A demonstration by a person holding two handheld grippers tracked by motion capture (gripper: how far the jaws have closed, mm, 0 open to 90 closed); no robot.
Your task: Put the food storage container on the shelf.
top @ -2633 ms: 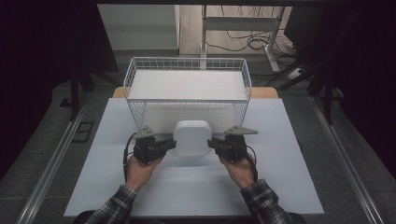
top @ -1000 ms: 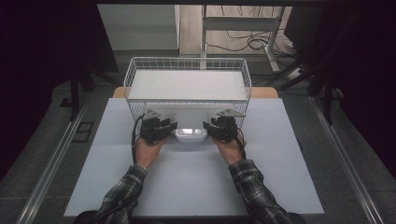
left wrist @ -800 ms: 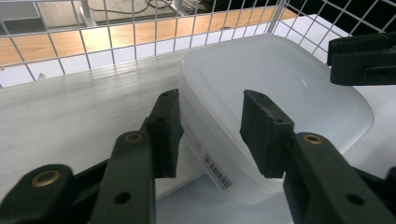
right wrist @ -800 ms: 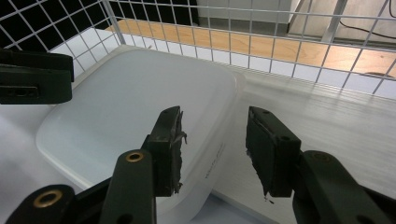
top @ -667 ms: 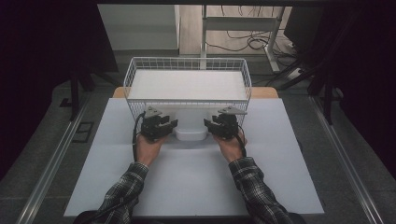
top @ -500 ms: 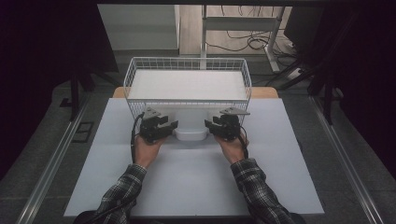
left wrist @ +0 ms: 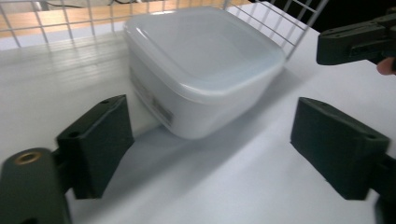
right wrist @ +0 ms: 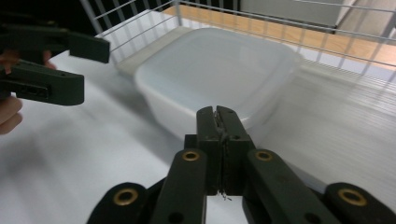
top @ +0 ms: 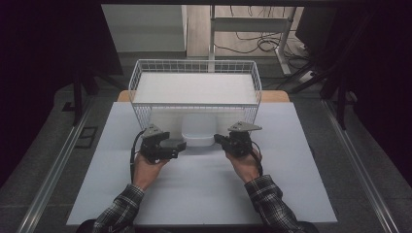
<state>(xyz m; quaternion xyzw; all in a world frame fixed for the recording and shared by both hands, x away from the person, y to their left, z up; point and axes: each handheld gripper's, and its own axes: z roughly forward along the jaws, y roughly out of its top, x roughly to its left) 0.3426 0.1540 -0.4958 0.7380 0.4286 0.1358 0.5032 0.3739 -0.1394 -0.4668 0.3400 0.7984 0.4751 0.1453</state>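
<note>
White table lies under your two hands. One wire basket stands at the far side. One white box with its lid on sits on the table, right against the basket's near wall. Your left gripper has its jaws wide apart, gripping nothing. Your right gripper is pressed closed, empty, just beside the box.

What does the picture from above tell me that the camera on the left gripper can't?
From above: the whole wire basket, both plaid sleeves, and the right gripper beside the white tub. The left gripper view adds its own jaws standing wide apart, empty, and the label strip on the tub's side. Both show the tub on the white table against the basket.
</note>
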